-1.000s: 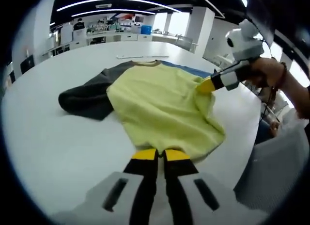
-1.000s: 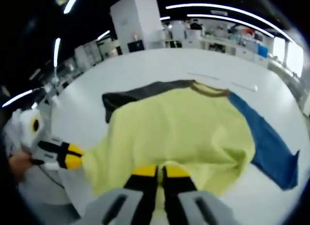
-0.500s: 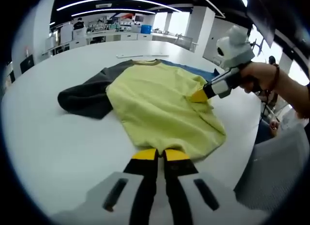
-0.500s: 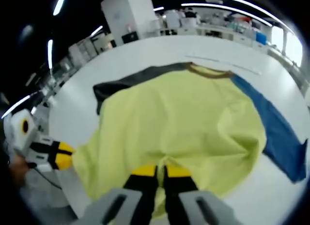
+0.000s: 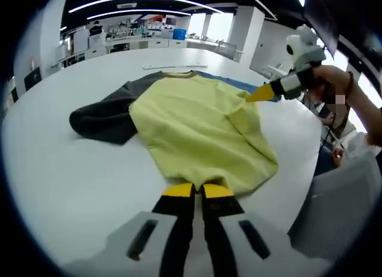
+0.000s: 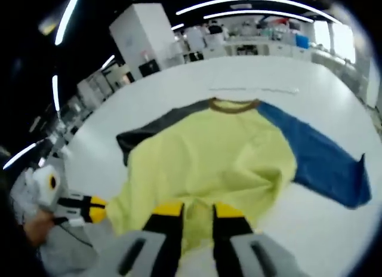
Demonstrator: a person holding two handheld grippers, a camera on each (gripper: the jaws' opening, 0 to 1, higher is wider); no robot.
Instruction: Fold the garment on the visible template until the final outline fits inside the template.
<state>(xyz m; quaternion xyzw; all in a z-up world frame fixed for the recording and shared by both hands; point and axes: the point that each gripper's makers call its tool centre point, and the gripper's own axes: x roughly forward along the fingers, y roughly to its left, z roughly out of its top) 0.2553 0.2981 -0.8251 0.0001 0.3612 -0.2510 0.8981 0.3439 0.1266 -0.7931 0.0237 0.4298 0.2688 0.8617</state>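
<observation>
Right now the shirt lies spread on a white table, w/ its hem near the table's edge by the person. Yellow body, brown collar at the far end, dark grey sleeve out to one side, blue sleeve to the other.

Left gripper sits at the hem, yellow-tipped jaws close together w/ only a narrow slit between; cannot tell whether cloth is pinched. In right gripper view it shows at the table edge, beside the hem's corner.

Right gripper is at the hem too, jaws a bit apart, yellow cloth showing between them; can't tell if it's gripped. In left gripper view its tip is at the shirt's side, near the blue sleeve, held by a hand.

Far side of the table: a thin white strip beyond the collar.
</observation>
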